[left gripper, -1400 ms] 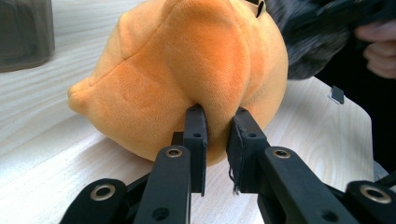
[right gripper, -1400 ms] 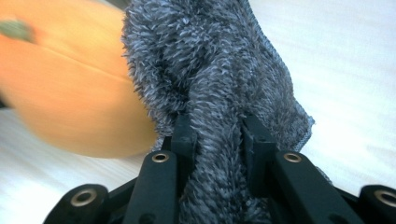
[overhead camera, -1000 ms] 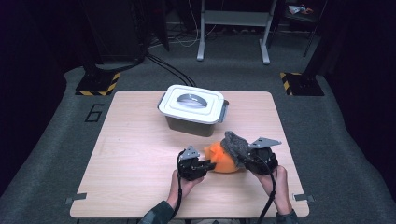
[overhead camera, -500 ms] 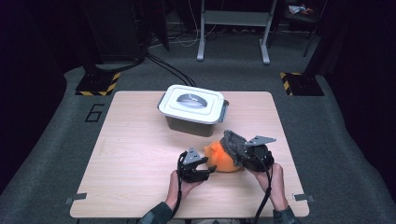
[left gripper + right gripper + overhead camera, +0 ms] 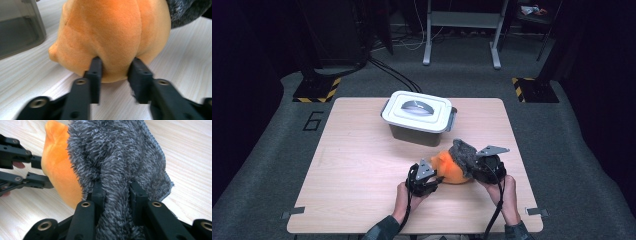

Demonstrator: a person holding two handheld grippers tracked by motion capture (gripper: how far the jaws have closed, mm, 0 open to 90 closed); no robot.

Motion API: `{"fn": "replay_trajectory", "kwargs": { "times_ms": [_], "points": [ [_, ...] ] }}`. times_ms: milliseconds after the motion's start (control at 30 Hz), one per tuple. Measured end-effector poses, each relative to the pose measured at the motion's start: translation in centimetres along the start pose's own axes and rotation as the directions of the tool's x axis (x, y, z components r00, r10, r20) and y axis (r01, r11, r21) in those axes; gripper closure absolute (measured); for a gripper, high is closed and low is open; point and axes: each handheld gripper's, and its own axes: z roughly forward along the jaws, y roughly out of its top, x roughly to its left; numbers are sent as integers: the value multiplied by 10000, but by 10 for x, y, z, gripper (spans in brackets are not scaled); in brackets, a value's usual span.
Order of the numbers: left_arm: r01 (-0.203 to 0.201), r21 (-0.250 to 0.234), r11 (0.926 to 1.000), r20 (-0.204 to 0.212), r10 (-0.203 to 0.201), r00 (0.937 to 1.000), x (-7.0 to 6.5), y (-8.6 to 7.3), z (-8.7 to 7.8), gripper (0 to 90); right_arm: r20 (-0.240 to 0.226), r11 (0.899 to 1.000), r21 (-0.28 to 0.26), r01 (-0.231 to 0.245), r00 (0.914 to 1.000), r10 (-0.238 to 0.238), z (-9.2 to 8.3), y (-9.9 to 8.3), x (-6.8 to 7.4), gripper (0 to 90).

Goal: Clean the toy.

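Your left gripper [image 5: 115,75]: jaws just closing, pinching orange plush toy [image 5: 112,32] dead ahead | your right gripper [image 5: 116,195]: clamped on its grey fuzzy cloth [image 5: 120,157] | toy spans both.

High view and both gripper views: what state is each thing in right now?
Plush toy: lying on the table, gripped from both sides.
Left gripper: jaws have just been closing, pinching a fold of the orange body.
Right gripper: shut on the grey furry part.
Storage box: lid on, standing apart from the toy.
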Motion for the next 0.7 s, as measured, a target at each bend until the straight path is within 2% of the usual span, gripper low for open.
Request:
{"fn": "replay_trajectory", "kwargs": {
  "times_ms": [167, 200, 300, 400, 467, 500, 567, 633, 667, 700],
  "points": [
    [256, -38, 9997, 367, -254, 9990, 1, 0, 0, 786, 132, 9995, -296, 71, 9999, -68, -9, 1, 4, 709],
    [364, -93, 9993, 440, -359, 9984, 0, 1, 0, 794, 99, 9991, -312, 300, 9995, -297, -12, 2, 4, 709],
    [518, -73, 9986, 740, -511, 9959, -1, 5, -3, 805, 75, 9976, -460, 521, 9986, -519, -21, 7, 13, 709],
    [973, -204, 9950, 1067, -946, 9898, -2, 8, -5, 809, -18, 9937, -477, 1017, 9948, -1019, -27, 13, 26, 707],
    [1110, -208, 9936, 1237, -1076, 9865, -3, 8, -6, 811, -22, 9914, -375, 1254, 9921, -1256, -26, 15, 36, 706],
    [1241, -209, 9920, 1342, -1202, 9836, -3, 7, -6, 811, 100, 9901, -246, 1380, 9904, -1378, -22, 16, 41, 706],
    [1214, -205, 9924, 1296, -1178, 9845, -4, 6, -6, 811, 327, 9862, 4, 1658, 9856, -1657, -15, 16, 46, 707],
    [1420, -201, 9897, 1341, -1380, 9813, -3, 5, -5, 811, 733, 9804, 185, 1963, 9776, -1971, -8, 16, 49, 709],
    [1462, -217, 9890, 1320, -1421, 9810, -2, 5, -5, 811, 816, 9820, 233, 1873, 9787, -1886, -6, 16, 51, 709],
    [1615, -287, 9865, 1382, -1561, 9780, -1, 4, -4, 811, 801, 9818, 221, 1888, 9785, -1900, -5, 17, 51, 709]
  ]
}}
